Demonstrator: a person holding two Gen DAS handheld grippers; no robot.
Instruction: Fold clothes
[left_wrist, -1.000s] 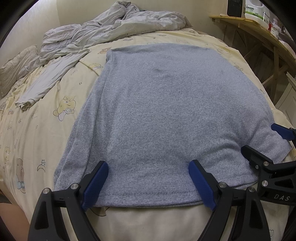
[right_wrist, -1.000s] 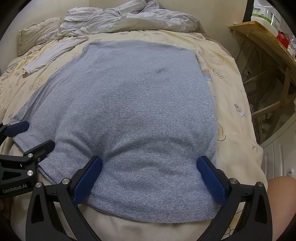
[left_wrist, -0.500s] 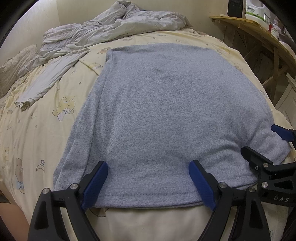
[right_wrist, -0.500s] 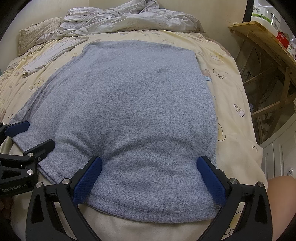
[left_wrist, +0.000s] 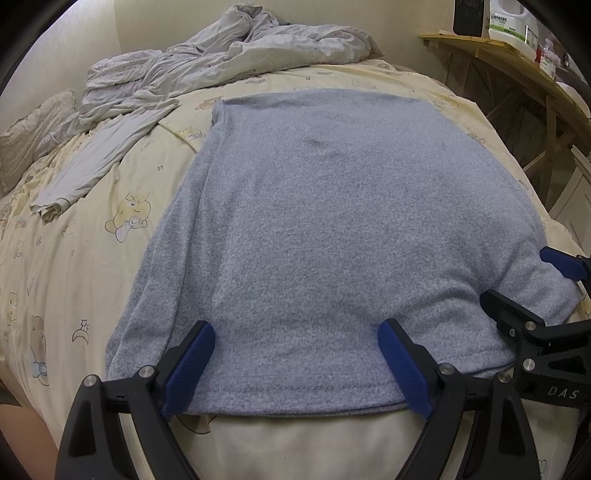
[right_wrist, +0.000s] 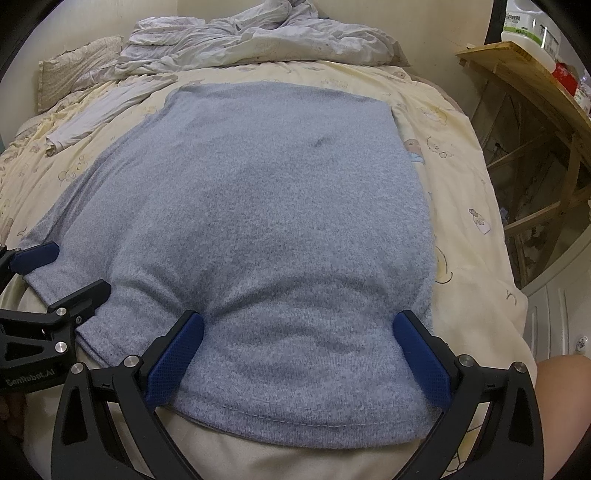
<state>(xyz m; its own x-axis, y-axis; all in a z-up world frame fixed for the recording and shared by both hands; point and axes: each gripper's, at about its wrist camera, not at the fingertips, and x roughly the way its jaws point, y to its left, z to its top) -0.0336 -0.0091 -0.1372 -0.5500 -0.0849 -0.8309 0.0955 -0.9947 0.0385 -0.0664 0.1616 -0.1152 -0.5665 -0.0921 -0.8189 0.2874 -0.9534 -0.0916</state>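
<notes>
1. Two grippers sat at the near hem of a grey-blue knit garment (left_wrist: 332, 229), which lay spread flat on the bed (left_wrist: 74, 258), its far edge toward the rumpled bedding.
2. At far left a pillow (left_wrist: 33, 129) lay against the wall, and beside it a pale grey garment (left_wrist: 96, 162) stretched across the yellow cartoon-print sheet – apart from the knit piece.
3. A crumpled grey-white duvet (left_wrist: 236, 55) was heaped along the head of the bed.
4. The left gripper (left_wrist: 295, 354) had its blue-padded fingers spread wide, resting on the hem near the garment's left corner; nothing was pinched between them.
5. The right gripper (right_wrist: 299, 354) stood likewise wide apart over the hem near the right corner – the cloth bunched slightly between its pads, but was not clamped.
6. Each gripper showed at the edge of the other's view, side by side along the hem.
7. At far right stood a wooden shelf (right_wrist: 524, 70) bearing a white bottle (right_wrist: 528, 26).
8. A bare knee (right_wrist: 561, 402) showed at the lower right.
</notes>
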